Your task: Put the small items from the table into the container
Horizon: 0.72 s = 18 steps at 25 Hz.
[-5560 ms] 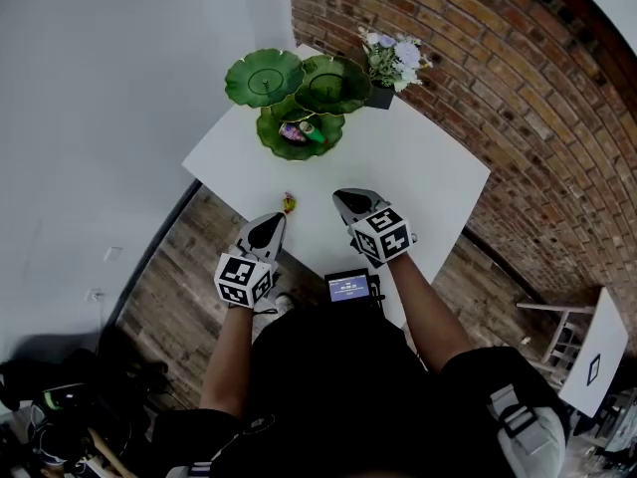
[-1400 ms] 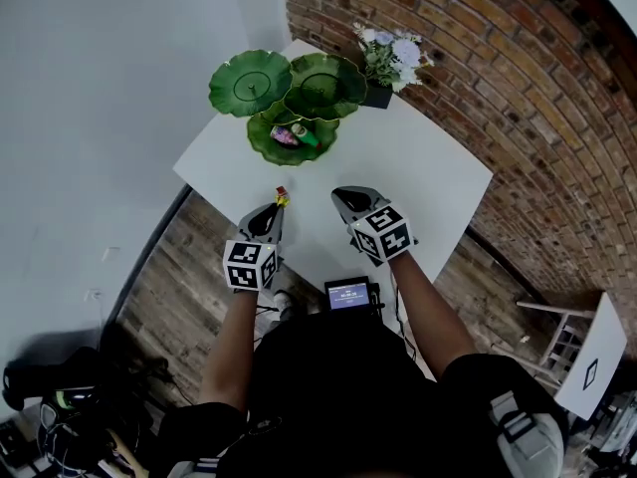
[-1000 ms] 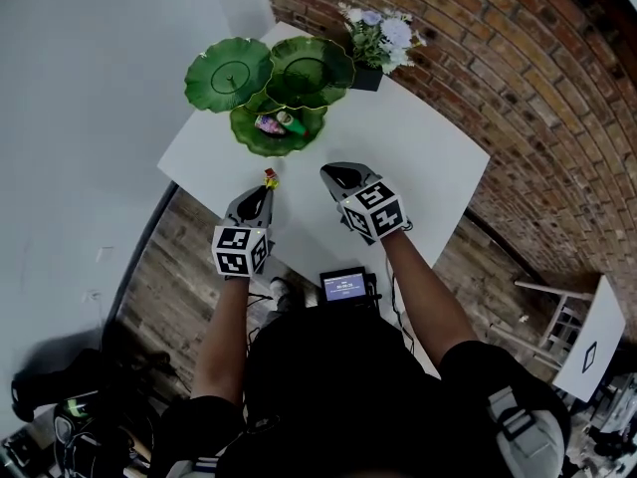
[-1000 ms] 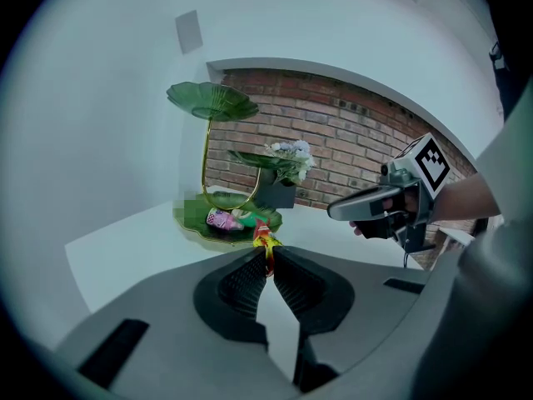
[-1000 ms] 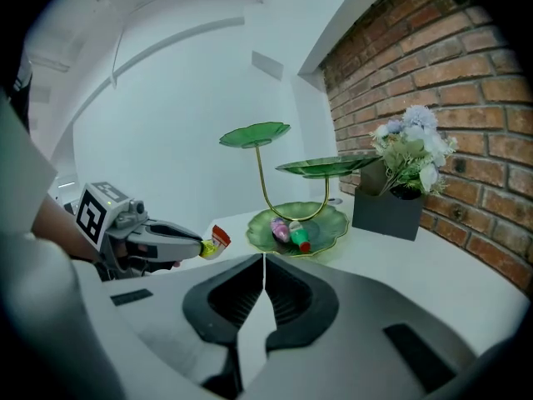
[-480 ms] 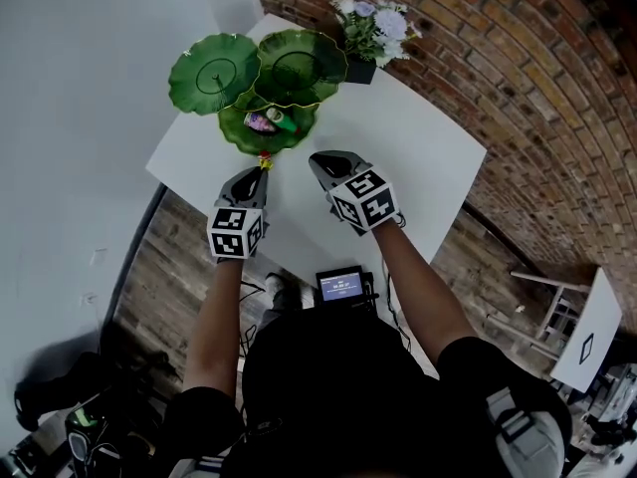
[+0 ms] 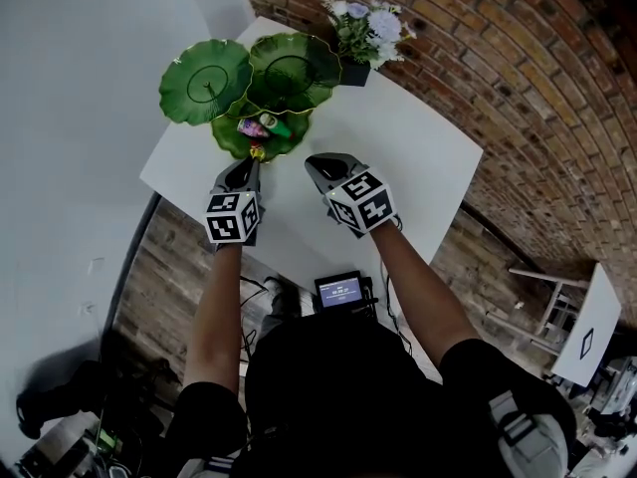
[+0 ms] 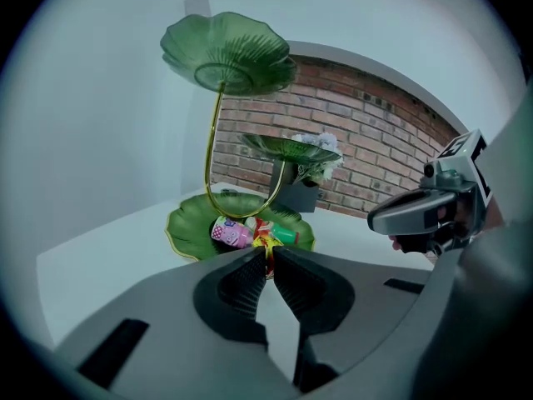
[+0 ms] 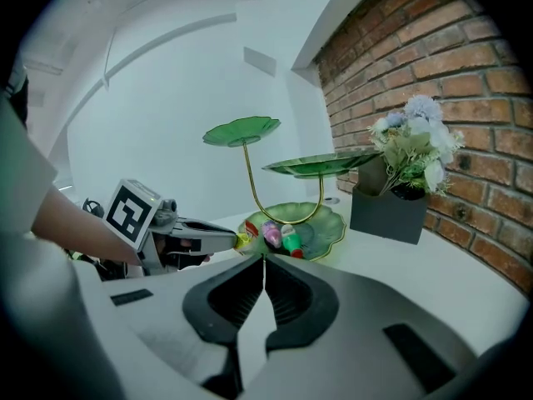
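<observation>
A green three-leaf stand rises at the table's far left; its lowest dish (image 7: 291,139) (image 8: 185,223) (image 9: 331,223) holds a pink item (image 7: 251,127) (image 8: 229,232) and a green item (image 7: 274,122) (image 9: 291,240). My left gripper (image 7: 251,161) (image 8: 268,255) is shut on a small yellow-and-red item (image 7: 257,152) (image 8: 265,242) (image 9: 241,241), held at the near rim of that dish. My right gripper (image 7: 313,161) (image 9: 264,261) is shut with nothing in it, over the bare table just right of the left one.
The white table (image 7: 408,157) stands against a brick wall. A dark pot of flowers (image 7: 358,33) (image 9: 391,211) sits behind the stand, at the wall. The two upper leaf dishes (image 7: 204,78) overhang the lowest one. A small screen (image 7: 341,289) is at the person's waist.
The left gripper has carried the small yellow-and-red item forward from the table's near edge to the rim of the lowest dish. The right gripper has stayed about where it was.
</observation>
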Available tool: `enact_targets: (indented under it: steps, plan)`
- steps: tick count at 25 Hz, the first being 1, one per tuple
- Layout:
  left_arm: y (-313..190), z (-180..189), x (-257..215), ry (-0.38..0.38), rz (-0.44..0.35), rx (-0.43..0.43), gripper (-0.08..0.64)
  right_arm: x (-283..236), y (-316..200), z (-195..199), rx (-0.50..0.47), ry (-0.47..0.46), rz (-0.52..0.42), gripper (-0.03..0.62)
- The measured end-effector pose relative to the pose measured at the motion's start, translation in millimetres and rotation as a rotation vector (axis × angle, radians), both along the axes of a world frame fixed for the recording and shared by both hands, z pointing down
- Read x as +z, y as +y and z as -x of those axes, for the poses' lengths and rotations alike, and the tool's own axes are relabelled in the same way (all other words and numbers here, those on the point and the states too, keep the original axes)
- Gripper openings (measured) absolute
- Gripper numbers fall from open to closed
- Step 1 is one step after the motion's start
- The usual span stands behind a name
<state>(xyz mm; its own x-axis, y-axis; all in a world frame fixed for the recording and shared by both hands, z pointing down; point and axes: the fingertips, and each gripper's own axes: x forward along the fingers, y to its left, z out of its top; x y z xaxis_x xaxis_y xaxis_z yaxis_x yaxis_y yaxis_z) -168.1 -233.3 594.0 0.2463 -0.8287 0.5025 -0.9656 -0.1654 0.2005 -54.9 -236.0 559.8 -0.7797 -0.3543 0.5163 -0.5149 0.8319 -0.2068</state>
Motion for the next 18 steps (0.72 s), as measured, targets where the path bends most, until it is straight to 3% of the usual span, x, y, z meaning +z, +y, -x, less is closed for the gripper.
enact_targets:
  steps: [13,18]
  plan:
    - [-10.8,-0.1,7.8,-0.005,0.032,0.018,0.037,-0.1,-5.8,4.0,0.023,-0.025,0.000,0.021]
    - [-11.8,0.4,5.0,0.005,0.027,0.015,0.068,1.5,-5.0,2.7,0.024,-0.023,0.005,0.021]
